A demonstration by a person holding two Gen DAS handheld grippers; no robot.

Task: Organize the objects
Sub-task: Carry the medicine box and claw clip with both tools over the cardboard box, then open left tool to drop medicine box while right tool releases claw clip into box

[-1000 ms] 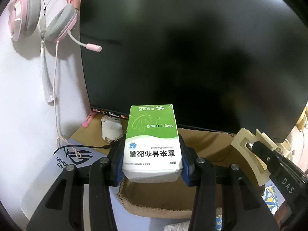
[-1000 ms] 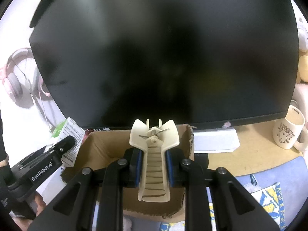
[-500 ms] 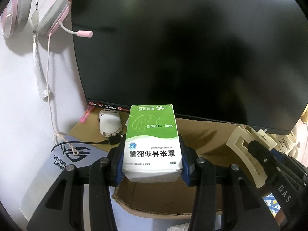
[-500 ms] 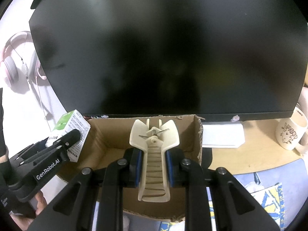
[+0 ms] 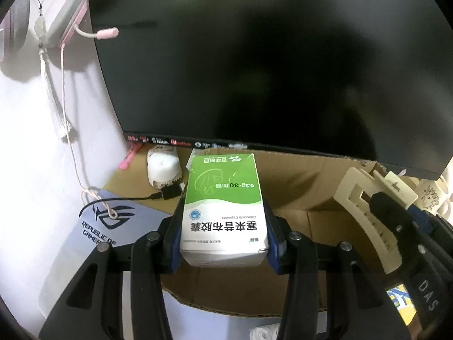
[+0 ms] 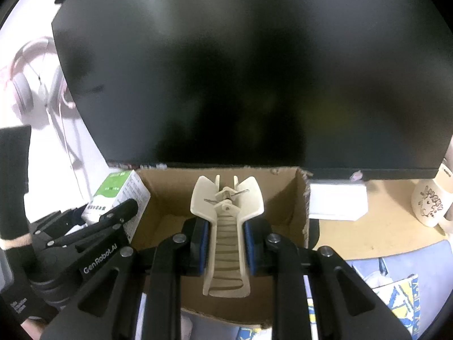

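Observation:
My left gripper is shut on a green and white medicine box, held over the left part of an open cardboard box. The same medicine box shows at the left of the right wrist view, by the carton's left wall. My right gripper is shut on a cream hair claw clip, which hangs over the inside of the cardboard box. That claw clip and the right gripper's black fingers appear at the right of the left wrist view.
A large black monitor stands right behind the carton. Pink headphones hang on the wall at left, above a mouse pad and a white mouse. A white mug and a white paper pad sit right of the carton.
The left gripper with the medicine box has sunk and come closer to the carton and monitor. The right gripper with the clip has barely moved.

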